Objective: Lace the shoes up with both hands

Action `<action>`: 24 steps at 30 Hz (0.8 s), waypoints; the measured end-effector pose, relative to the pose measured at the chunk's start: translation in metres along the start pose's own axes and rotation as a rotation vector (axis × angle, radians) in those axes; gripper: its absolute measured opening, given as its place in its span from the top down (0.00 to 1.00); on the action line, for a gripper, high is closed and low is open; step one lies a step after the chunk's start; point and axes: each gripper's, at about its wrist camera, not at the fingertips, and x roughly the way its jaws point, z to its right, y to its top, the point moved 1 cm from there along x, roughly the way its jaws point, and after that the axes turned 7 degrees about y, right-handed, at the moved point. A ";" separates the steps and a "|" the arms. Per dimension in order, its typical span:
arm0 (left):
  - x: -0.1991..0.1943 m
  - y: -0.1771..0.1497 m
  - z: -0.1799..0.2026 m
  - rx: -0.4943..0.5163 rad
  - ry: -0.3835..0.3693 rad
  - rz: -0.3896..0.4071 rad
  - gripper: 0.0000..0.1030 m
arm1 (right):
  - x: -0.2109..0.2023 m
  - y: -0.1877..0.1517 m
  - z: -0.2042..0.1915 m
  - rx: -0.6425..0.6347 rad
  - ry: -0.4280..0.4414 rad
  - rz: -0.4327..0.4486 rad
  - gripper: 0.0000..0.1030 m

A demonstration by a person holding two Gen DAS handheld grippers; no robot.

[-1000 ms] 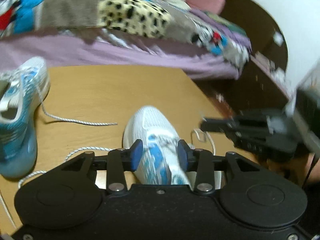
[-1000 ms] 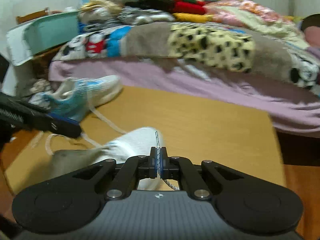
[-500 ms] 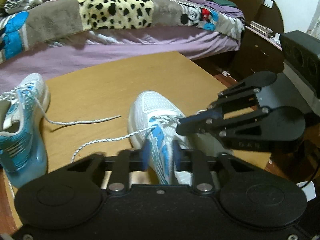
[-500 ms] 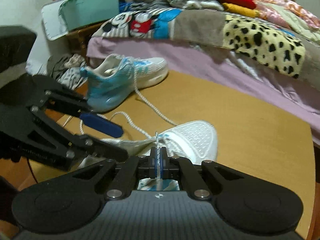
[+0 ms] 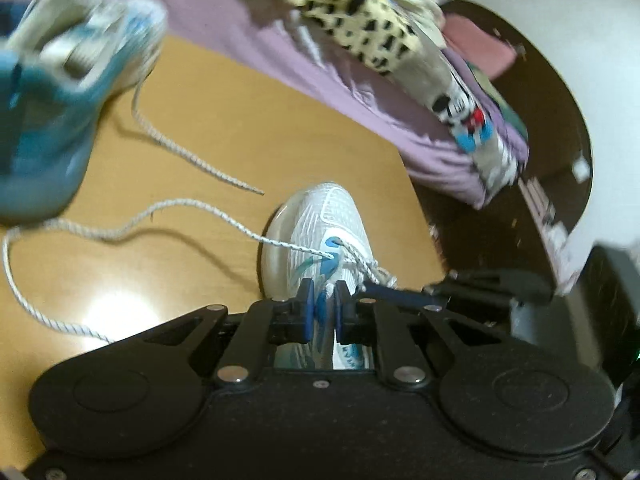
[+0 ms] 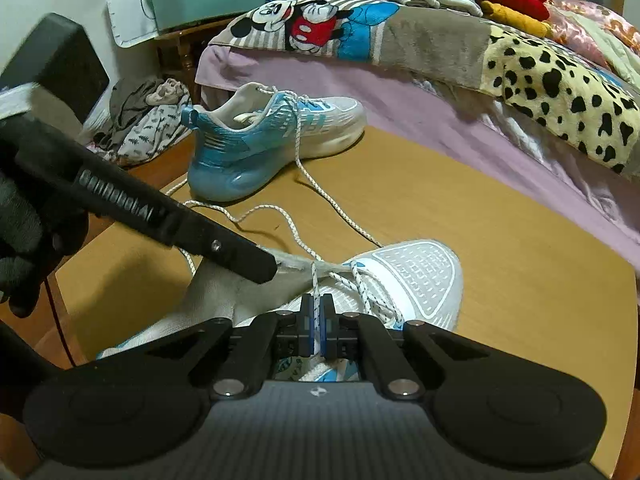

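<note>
A white and blue shoe (image 5: 320, 216) (image 6: 416, 272) lies on the wooden table (image 6: 500, 220), toe pointing away. My left gripper (image 5: 322, 312) (image 6: 264, 268) sits over its throat. Its jaws are closing, and the grey tongue (image 6: 224, 292) is between the pads and pulled up toward them. My right gripper (image 6: 316, 322) (image 5: 380, 290) is shut on a white speckled lace (image 6: 314, 280) that rises from the eyelets. The lace's other end (image 5: 100, 232) trails loose across the table to the left.
A second, bluer shoe (image 6: 272, 136) (image 5: 60, 92) stands at the table's far left with its own loose lace (image 6: 332, 200). Behind the table runs a bed (image 6: 400, 92) piled with blankets. Clothes (image 6: 148, 120) lie on the floor to the left.
My left gripper has rolled, dropped lower over the near shoe and narrowed its jaws from wide to nearly shut. The right gripper kept its grip on the lace and shifted a little.
</note>
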 end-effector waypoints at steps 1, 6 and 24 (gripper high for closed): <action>0.000 0.000 -0.001 -0.020 -0.006 -0.002 0.90 | 0.001 0.000 -0.001 -0.006 0.000 -0.005 0.96; -0.001 0.001 -0.002 -0.062 -0.019 -0.007 0.90 | 0.007 0.001 -0.007 -0.048 -0.015 -0.039 0.96; -0.001 0.000 0.005 0.019 -0.002 -0.002 0.90 | 0.013 0.002 -0.007 -0.047 -0.021 -0.057 0.96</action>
